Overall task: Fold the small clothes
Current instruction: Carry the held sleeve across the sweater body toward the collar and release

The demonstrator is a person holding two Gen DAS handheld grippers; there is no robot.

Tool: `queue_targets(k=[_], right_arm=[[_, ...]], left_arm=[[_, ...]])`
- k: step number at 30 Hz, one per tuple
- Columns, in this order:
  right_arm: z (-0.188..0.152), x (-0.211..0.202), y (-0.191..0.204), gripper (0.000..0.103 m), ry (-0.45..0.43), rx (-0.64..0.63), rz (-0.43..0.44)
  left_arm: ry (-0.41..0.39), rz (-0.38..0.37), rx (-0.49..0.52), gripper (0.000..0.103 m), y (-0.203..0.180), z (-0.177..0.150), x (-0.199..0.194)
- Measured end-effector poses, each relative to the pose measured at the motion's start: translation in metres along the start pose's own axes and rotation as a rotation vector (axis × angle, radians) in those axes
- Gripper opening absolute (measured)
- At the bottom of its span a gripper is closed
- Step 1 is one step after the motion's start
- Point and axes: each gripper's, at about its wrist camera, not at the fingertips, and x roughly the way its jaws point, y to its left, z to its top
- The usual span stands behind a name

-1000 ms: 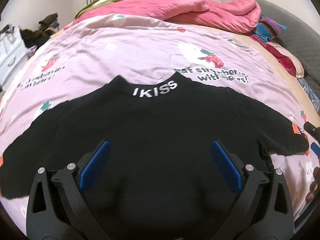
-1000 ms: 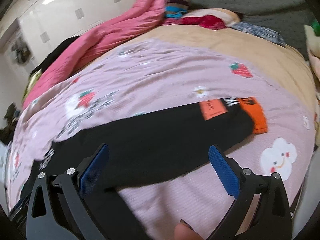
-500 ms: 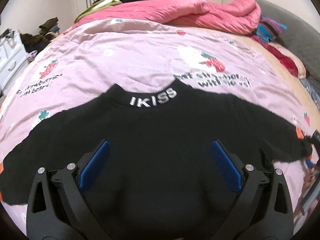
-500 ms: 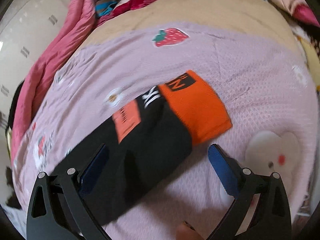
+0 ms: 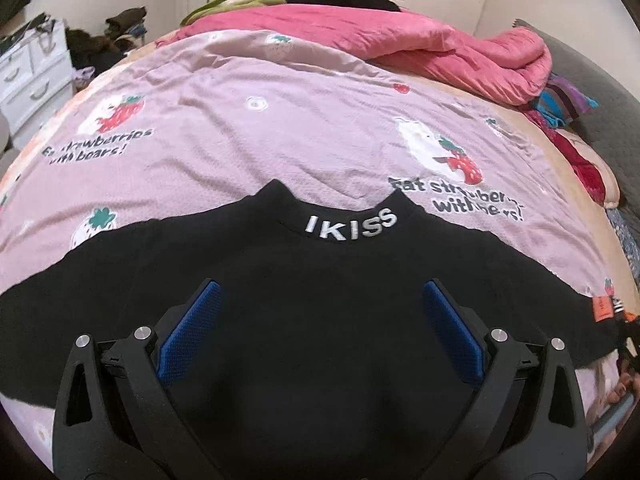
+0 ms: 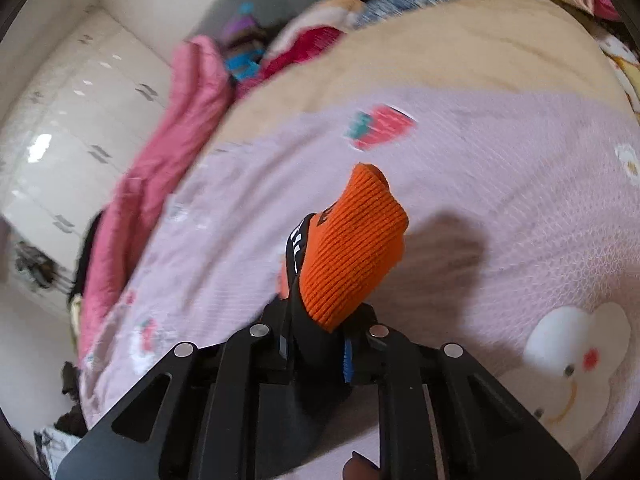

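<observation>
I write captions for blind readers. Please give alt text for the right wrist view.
The right gripper has just closed its jaws on the black sleeve, just behind its orange ribbed cuff, which sticks up ahead. Behind lies a pale pink bedsheet with strawberry and cloud prints.

I see a black sweater (image 5: 320, 320) lying flat on the pink bed cover (image 5: 260, 152), front up, with its arms spread out to both sides. White letters on its collar (image 5: 352, 228) say IKISS. One arm ends in an orange cuff (image 6: 352, 244). That cuff is lifted off the bed and sticks up, pinched at its base.
</observation>
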Motion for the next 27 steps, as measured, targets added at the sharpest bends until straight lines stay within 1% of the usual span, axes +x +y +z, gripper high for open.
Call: queue_targets(k=[3, 8, 12, 15, 19, 22, 25, 27], right_arm=[[-0.010, -0.015, 0.033, 0.015, -0.005, -0.075, 0.080], [-0.036, -0.034, 0.093, 0.014, 0.026, -0.227, 0.222], [-0.060, -0.043, 0.126, 0.014, 0.053, -0.324, 0.269], [-0.078, -0.045, 0.147, 0.014, 0.090, -0.391, 0.303], [-0.105, -0.045, 0.173, 0.014, 0.139, -0.496, 0.321], [-0.126, -0.044, 0.186, 0.014, 0.180, -0.543, 0.332], [-0.151, -0.045, 0.204, 0.014, 0.208, -0.624, 0.352], [-0.170, -0.045, 0.215, 0.014, 0.227, -0.699, 0.373]], left_arm=[[0.000, 0.004, -0.008, 0.094, 0.005, -0.001, -0.003], [-0.011, -0.034, -0.002, 0.094, 0.010, -0.001, -0.009], [-0.014, -0.079, -0.006, 0.094, 0.015, -0.001, -0.016], [-0.020, -0.096, -0.025, 0.094, 0.021, 0.000, -0.020], [-0.032, -0.172, -0.070, 0.094, 0.034, 0.000, -0.023], [-0.013, -0.191, -0.066, 0.094, 0.040, 0.001, -0.024], [-0.009, -0.231, -0.087, 0.094, 0.048, 0.002, -0.025], [-0.018, -0.228, -0.110, 0.094, 0.056, 0.003, -0.025]])
